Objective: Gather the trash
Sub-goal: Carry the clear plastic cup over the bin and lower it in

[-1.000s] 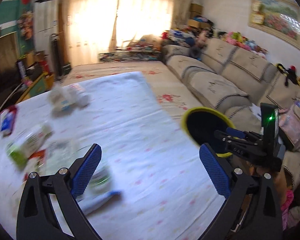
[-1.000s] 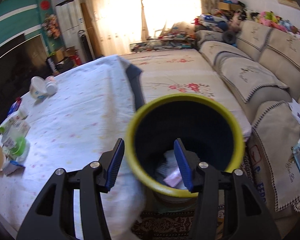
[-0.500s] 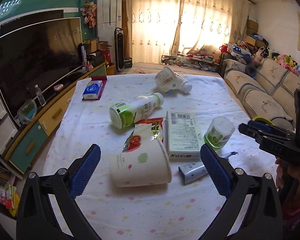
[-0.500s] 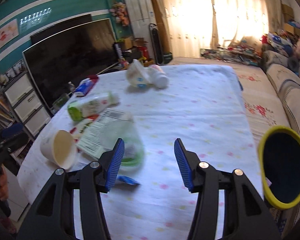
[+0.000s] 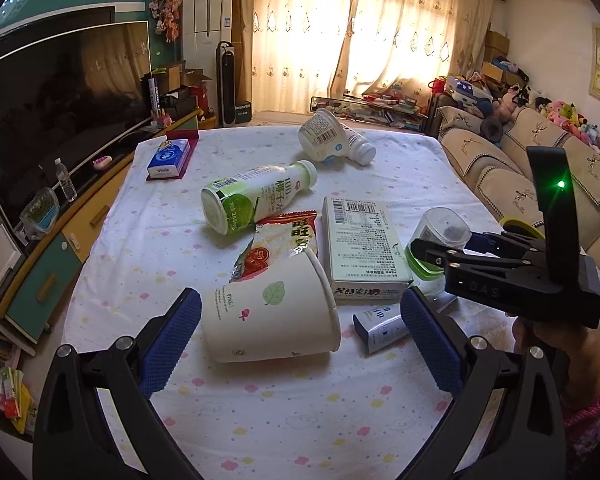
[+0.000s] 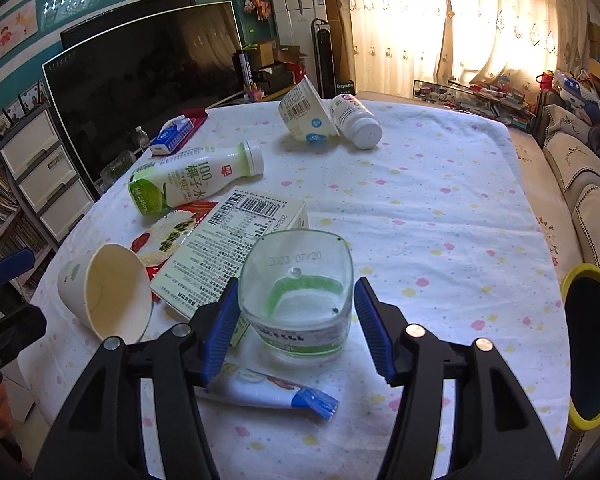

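In the left wrist view, the left gripper (image 5: 300, 334) stood released, its fingers either side of the empty paper cup (image 5: 272, 312) lying on the desk (image 5: 300, 412) just before the box (image 5: 362, 250); a careless squeeze could crush it. In the right wrist view, the right gripper (image 6: 294, 328) was opening, unclenched around the empty clear tub (image 6: 298, 296) beside that box, which might slip; the yellow-rimmed bin (image 6: 592, 360) sat far right, contents unseen.

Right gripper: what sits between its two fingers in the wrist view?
The clear plastic cup, upside down on the tablecloth, sits between the opening right gripper's fingers, shown in the right wrist view.
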A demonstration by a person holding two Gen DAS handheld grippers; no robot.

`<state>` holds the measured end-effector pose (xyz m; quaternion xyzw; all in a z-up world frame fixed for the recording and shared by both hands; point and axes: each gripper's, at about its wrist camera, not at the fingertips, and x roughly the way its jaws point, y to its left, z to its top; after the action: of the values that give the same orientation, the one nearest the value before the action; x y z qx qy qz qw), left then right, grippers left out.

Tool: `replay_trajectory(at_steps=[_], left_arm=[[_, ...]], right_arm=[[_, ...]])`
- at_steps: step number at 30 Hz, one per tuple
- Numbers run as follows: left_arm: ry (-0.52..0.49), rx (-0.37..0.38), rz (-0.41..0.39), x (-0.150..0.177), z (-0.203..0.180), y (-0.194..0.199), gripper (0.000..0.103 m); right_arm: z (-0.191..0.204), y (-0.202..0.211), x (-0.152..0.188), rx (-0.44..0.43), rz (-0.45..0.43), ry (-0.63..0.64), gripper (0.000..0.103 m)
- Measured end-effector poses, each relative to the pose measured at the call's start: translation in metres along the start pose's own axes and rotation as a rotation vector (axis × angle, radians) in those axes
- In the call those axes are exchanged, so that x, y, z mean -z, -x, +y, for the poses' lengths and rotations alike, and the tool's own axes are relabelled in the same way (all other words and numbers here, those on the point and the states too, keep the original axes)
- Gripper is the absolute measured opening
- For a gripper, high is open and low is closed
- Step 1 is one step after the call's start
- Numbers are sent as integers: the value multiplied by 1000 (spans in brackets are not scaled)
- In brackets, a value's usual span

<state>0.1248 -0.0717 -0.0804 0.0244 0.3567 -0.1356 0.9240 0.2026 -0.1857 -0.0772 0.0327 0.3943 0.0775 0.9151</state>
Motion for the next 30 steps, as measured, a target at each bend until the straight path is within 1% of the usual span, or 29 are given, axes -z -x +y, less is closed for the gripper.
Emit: replay_trajectory(at_steps=[1,6,10,13,18,23,27,30], left_arm=[[-1,0,2,0,-1,-1,98],[-5,-1,10,3,-4,-4,98],[-10,4,15,5,-7,-6,98],[-15,5,21,5,-10,-8,98],[-19,7,31,6,-12,-12,98],[-26,8,33,7,-16,-14,98],[-32,10,39,7,-21,-16,98],[-38,12,49,7,-25,-20,98]], right_arm=[[0,-1,0,8,-2,0,49],[-2,6,1,-2,-21,-8,49],[-16,27,-2,3,-76,-41,49],[-36,47,-5,30,-124,-82,49],[-88,74,0,124,-177,-180,49],[-158,95,18,255,-201,-323,49],[-211,108,38,362,-198,-424,49],[-240,105,51,429,-171,-470,49]])
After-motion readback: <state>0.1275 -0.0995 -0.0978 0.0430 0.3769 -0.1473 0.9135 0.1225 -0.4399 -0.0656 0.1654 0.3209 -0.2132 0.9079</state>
